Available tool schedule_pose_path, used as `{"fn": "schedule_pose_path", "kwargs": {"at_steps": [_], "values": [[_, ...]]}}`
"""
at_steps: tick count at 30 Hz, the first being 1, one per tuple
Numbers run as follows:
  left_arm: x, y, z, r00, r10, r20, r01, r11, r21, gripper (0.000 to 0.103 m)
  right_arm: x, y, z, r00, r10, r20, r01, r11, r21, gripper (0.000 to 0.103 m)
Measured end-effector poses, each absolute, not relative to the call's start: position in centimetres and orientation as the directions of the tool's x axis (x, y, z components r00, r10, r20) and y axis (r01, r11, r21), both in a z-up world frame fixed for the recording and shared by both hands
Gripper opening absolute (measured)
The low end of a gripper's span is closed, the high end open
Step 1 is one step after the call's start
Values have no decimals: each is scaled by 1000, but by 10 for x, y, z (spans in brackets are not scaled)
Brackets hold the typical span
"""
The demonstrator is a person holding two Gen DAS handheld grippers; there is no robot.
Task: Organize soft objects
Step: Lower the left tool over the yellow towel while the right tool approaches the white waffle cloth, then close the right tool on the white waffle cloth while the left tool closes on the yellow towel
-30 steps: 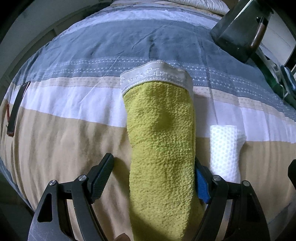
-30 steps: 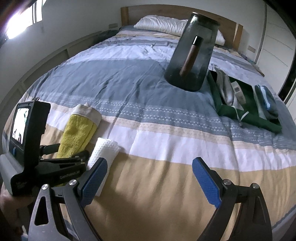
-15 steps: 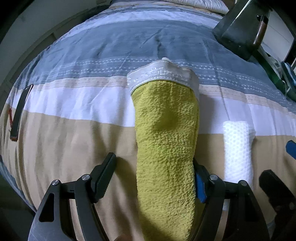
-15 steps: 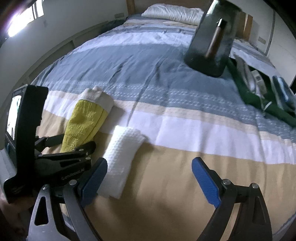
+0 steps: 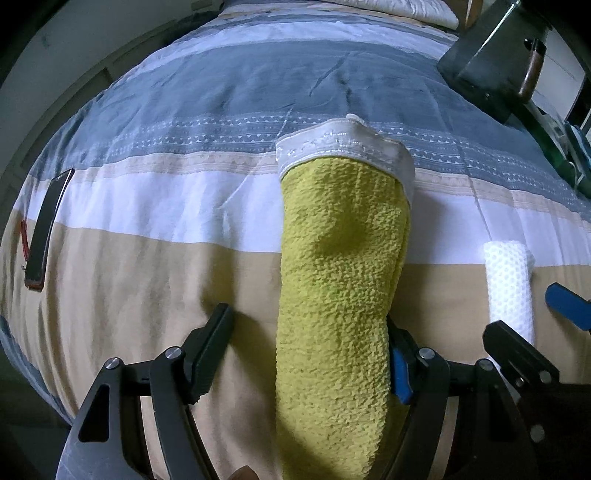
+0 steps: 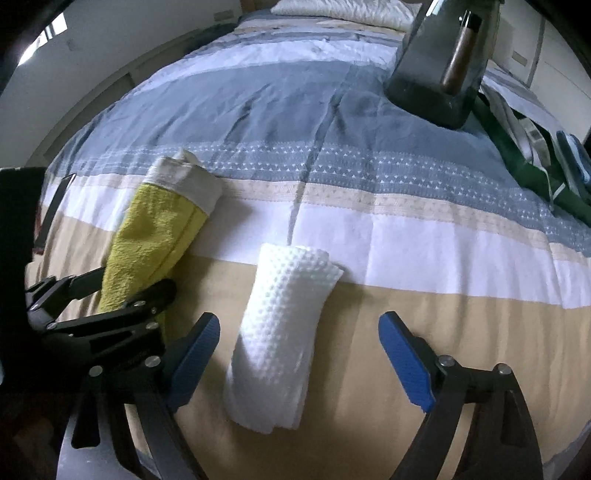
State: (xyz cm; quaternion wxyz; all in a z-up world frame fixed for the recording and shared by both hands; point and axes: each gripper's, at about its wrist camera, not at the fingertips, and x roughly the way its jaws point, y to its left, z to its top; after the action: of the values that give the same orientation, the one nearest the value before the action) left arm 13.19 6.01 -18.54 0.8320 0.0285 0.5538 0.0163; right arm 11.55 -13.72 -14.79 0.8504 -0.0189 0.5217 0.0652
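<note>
A rolled yellow-green towel (image 5: 340, 295) with a white band lies on the striped bedspread (image 5: 147, 206). My left gripper (image 5: 306, 354) is open around its near end; the right finger touches it, the left finger stands apart. The towel also shows in the right wrist view (image 6: 155, 236). A folded white waffle cloth (image 6: 284, 325) lies to its right, and my right gripper (image 6: 299, 354) is open with its near end between the blue pads (image 6: 402, 350). The cloth (image 5: 509, 280) shows at the right of the left wrist view.
A dark glass vase (image 6: 443, 62) with a brown stick stands on the bed at the back right. Green and other clothes (image 6: 532, 147) lie beyond it. A black phone (image 5: 48, 229) lies at the bed's left edge. Pillows (image 6: 343, 7) are at the headboard.
The right gripper has moved forward and left, so the white cloth now lies between its fingers. The left gripper has shifted slightly left along the yellow towel and stays open.
</note>
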Motion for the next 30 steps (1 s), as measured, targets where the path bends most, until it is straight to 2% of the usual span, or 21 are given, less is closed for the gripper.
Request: {"fn": "schedule_pose_path", "kwargs": {"at_steps": [7, 18, 30], "values": [[132, 67, -185, 382, 47, -923, 22, 998, 60, 69, 128, -127, -165, 432, 41, -901, -102, 995, -3, 88], [134, 68, -188, 375, 55, -925, 36, 997, 73, 69, 134, -120, -173, 434, 10, -901, -103, 994, -39, 79], [135, 61, -191, 383, 75, -921, 29, 995, 93, 68, 130, -120, -171, 446, 15, -895, -134, 990, -50, 44]]}}
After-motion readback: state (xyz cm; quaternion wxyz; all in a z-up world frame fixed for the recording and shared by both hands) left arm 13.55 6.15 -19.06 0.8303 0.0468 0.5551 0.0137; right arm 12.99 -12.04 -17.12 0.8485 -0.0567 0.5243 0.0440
